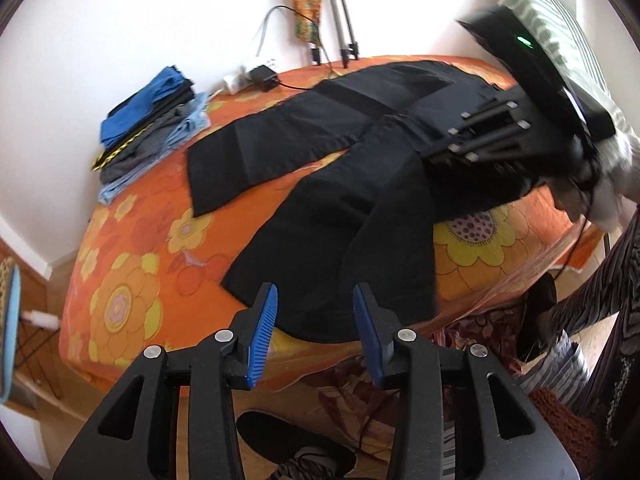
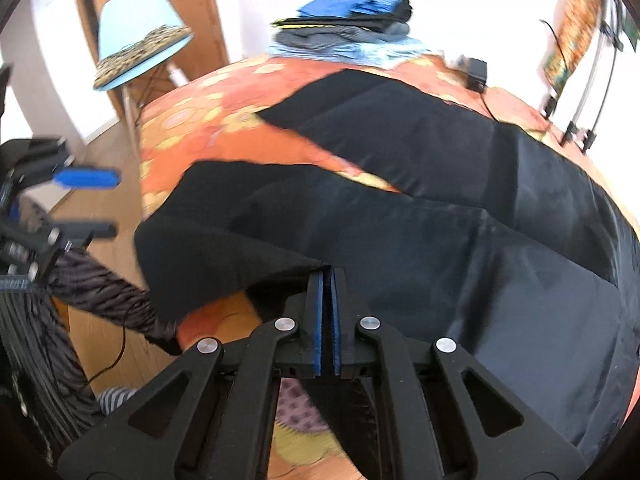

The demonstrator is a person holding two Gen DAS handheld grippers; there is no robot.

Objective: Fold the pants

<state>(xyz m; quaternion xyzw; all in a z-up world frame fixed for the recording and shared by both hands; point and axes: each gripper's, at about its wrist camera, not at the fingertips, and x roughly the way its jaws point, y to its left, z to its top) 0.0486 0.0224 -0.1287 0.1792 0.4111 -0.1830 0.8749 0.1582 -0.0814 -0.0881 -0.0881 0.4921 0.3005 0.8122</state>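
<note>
- Black pants lie spread on the bed, legs apart in a V, one leg end near the bed's front edge.
- Right hand-held gripper clenched on pants fabric near the waist side; cloth there looks lifted off the bed.
- Left hand-held gripper released, jaws apart, hovering just off the near leg end, not touching.
- Risk: single pinch pt, so lifting may drag the whole garment & bunch the legs.
- Risk: near leg could slide off the bed edge if pulled before the left grips.
- Clothes pile & charger at the far side, well apart.
</note>
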